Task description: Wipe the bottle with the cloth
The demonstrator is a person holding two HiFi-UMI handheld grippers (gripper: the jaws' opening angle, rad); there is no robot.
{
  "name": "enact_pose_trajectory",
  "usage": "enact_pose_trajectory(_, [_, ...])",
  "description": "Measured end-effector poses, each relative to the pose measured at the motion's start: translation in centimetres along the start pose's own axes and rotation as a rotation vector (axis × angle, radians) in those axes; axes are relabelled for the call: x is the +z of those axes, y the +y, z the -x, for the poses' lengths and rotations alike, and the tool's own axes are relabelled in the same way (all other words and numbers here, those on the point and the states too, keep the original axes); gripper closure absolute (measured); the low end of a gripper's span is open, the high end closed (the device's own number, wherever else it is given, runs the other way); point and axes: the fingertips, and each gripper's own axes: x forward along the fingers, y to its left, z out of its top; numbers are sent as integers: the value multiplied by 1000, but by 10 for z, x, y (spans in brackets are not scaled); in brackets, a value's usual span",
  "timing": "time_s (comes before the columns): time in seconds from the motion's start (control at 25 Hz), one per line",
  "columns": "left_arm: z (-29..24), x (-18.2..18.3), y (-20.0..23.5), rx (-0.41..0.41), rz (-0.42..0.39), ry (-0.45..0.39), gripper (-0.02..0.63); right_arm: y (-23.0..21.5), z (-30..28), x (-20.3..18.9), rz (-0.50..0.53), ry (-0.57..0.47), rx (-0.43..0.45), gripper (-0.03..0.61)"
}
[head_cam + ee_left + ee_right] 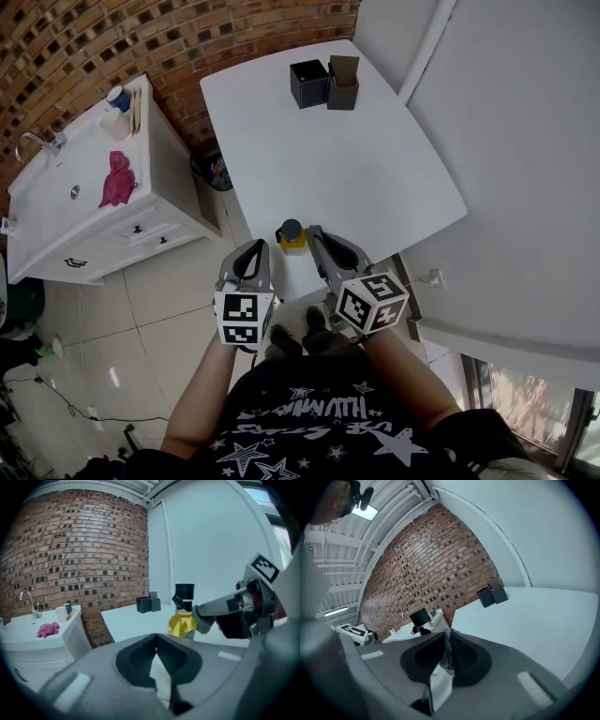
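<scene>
A small bottle (292,234) of yellow liquid with a black cap stands upright near the front edge of the white table (356,159). My left gripper (255,249) is just left of the bottle, shut with nothing in it (156,637). My right gripper (313,236) is close against the bottle's right side, its jaws together (446,633). The bottle (420,618) stands beside those jaws, not between them. In the left gripper view the right gripper's fingers (206,618) lie against the bottle (183,618). A pink cloth (117,180) lies crumpled on the white sink counter, far from both grippers.
Two small dark boxes (323,84) stand at the table's far end. The sink counter (66,220) with a tap (33,145) and a cup (117,98) stands to the left, against a brick wall. A bin (216,172) sits between counter and table. A white wall runs along the right.
</scene>
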Motion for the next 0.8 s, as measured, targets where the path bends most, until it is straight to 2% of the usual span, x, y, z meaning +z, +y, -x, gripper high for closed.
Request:
enact_pose_trajectory(0.2, [5, -1, 3, 3, 6, 2, 609, -4, -3, -13, -14, 34, -15, 541])
enact_pose_trajectory(0.52, [16, -10, 3, 8, 24, 16, 609, -19, -12, -54, -46, 120, -57, 541])
enact_pose_trajectory(0.8, [20, -15, -12, -21, 37, 16, 609, -33, -22, -80, -40, 195, -85, 541])
